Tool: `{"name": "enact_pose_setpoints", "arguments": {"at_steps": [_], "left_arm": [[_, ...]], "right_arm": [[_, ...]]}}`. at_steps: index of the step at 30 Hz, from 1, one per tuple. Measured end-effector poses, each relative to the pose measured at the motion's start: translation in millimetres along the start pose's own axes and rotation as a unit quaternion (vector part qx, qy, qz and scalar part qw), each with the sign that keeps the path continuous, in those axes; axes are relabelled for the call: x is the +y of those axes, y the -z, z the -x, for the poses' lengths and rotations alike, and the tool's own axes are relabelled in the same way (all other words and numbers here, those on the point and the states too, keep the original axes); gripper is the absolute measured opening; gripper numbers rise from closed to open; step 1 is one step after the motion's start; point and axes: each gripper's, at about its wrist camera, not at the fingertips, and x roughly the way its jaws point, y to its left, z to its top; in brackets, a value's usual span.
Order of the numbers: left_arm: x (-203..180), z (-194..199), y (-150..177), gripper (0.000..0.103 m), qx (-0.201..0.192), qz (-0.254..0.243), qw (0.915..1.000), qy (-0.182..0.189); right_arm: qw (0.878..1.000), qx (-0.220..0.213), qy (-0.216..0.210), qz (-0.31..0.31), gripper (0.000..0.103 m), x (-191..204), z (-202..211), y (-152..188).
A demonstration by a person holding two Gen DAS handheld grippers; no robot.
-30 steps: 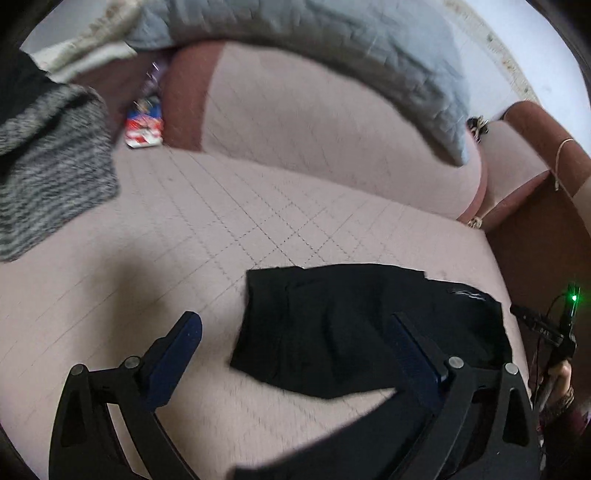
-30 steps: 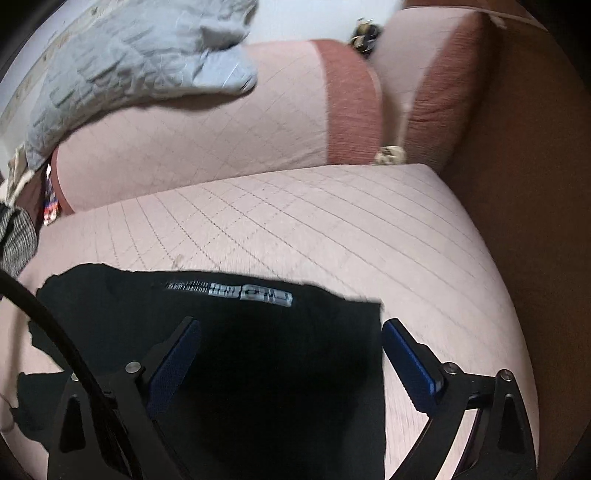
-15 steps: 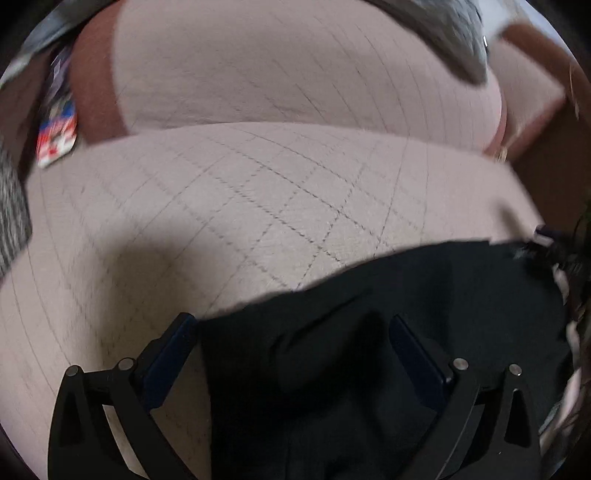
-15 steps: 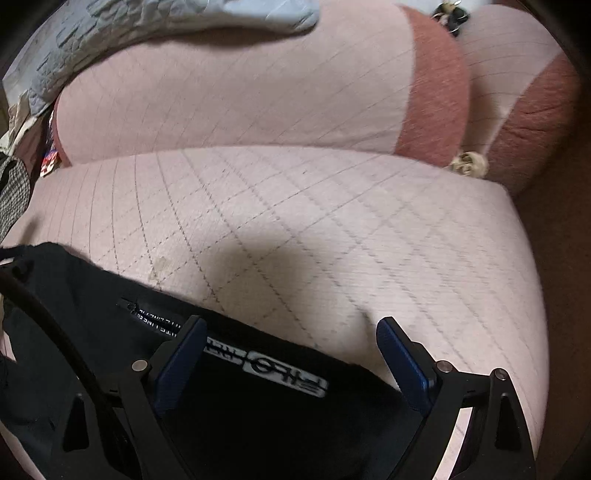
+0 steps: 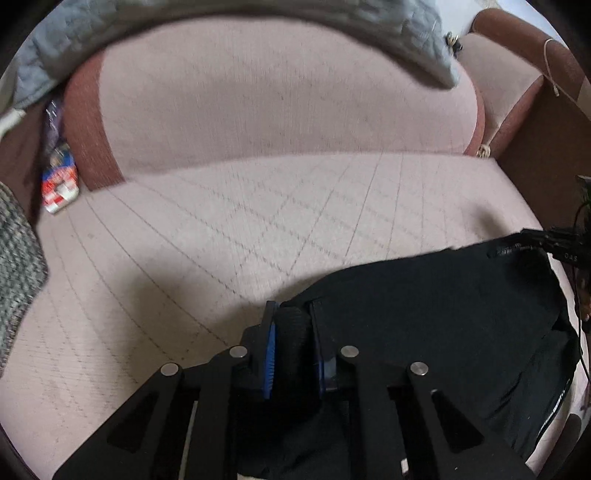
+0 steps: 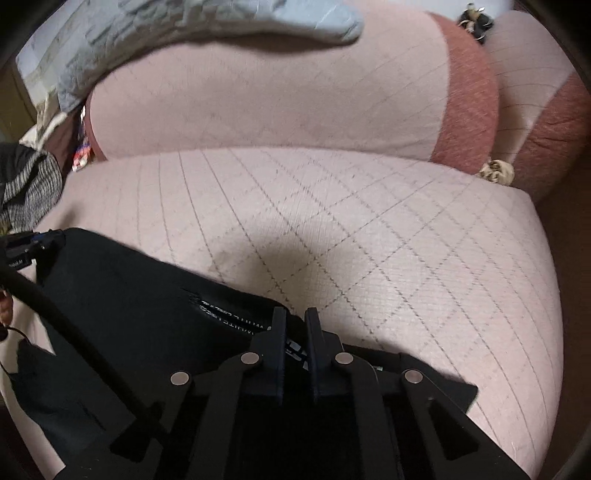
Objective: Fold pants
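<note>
The black pants [image 5: 436, 314] lie on the pink quilted sofa seat [image 5: 221, 236], at the lower right of the left wrist view and the lower left of the right wrist view [image 6: 125, 295]. My left gripper [image 5: 291, 314] is shut on a bunched fold at the pants' left edge. My right gripper [image 6: 295, 317] is shut on the pants' far edge beside a white printed label [image 6: 229, 314]. The fabric stretches between the two grippers.
The sofa backrest [image 6: 273, 96] stands behind the seat, with a grey quilted blanket [image 6: 177, 33] draped over its top. A grey knitted garment [image 5: 18, 266] lies at the left. A red, white and blue packet [image 5: 59, 184] sits in the left corner. A brown armrest [image 5: 535, 133] is at the right.
Both grippers were open over the pants; now both have closed on the fabric's far edge.
</note>
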Motion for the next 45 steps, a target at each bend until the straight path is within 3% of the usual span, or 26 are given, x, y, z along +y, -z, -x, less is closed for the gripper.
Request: {"name": "enact_pose_setpoints", "arguments": {"at_steps": [8,11,14,18,21,24,25,27,28,29,30,34,39,41,43,45], "left_arm": [[-28.6,90.9,9.9,0.016,-0.095,-0.043,0.9943,-0.022],[-35.4,129.8,36.4,0.016,-0.128,-0.062,0.9893,-0.032],[-53.3,159.3,85.0,0.018,-0.151,-0.085,0.9833,-0.055],[-67.3,176.2,164.7,0.022,-0.134,-0.102,0.9830,-0.075],[-67.0,174.2,223.1,0.031,-0.099,-0.103,0.9850,-0.096],[-51.7,178.5,258.4,0.032,-0.073,-0.057,0.9907,-0.100],[-43.4,183.3,264.7,0.037,-0.072,-0.036,0.9922,-0.096],[-19.9,198.0,269.9,0.050,-0.084,0.024,0.9930,-0.080],[-12.3,203.2,271.7,0.058,-0.090,0.048,0.9920,-0.074],[-1.3,208.2,269.2,0.061,-0.097,0.079,0.9900,-0.065],[5.5,210.2,268.2,0.062,-0.099,0.106,0.9879,-0.055],[24.1,195.7,253.1,0.062,-0.085,0.171,0.9815,-0.009],[11.2,142.6,235.8,0.062,-0.036,0.207,0.9768,0.040],[-1.3,125.8,232.0,0.062,-0.012,0.189,0.9816,0.026],[-21.7,105.4,223.5,0.038,0.039,0.132,0.9887,-0.060],[-34.1,98.9,219.9,0.039,0.059,0.086,0.9887,-0.108]], "right_arm": [[0.998,-0.056,-0.011,-0.023,0.009,13.9,90.1,37.6],[0.996,-0.073,-0.032,-0.037,0.009,22.0,127.5,73.4],[0.995,-0.068,-0.049,-0.047,0.009,32.9,151.5,120.3],[0.996,-0.031,-0.065,-0.058,0.009,46.6,157.3,198.7],[0.997,0.016,-0.045,-0.054,0.006,54.2,147.0,245.5],[0.997,0.052,-0.008,-0.059,0.007,58.2,139.4,276.2],[0.997,0.052,0.000,-0.060,0.010,59.4,140.6,281.3],[0.997,0.042,0.015,-0.064,0.020,62.5,148.1,287.5],[0.997,0.035,0.014,-0.067,0.031,63.7,151.5,287.7],[0.997,0.025,0.012,-0.074,0.041,65.1,156.5,287.6],[0.997,0.016,0.010,-0.080,0.044,66.4,160.5,286.2],[0.994,-0.005,-0.005,-0.107,0.045,69.0,165.4,284.0],[0.991,-0.015,-0.013,-0.131,0.045,78.9,171.4,284.7],[0.990,-0.019,-0.011,-0.141,0.045,80.1,176.6,290.0],[0.988,-0.024,-0.005,-0.152,0.045,79.0,182.2,294.8],[0.986,-0.029,0.005,-0.161,0.045,72.9,190.5,301.3]]}}
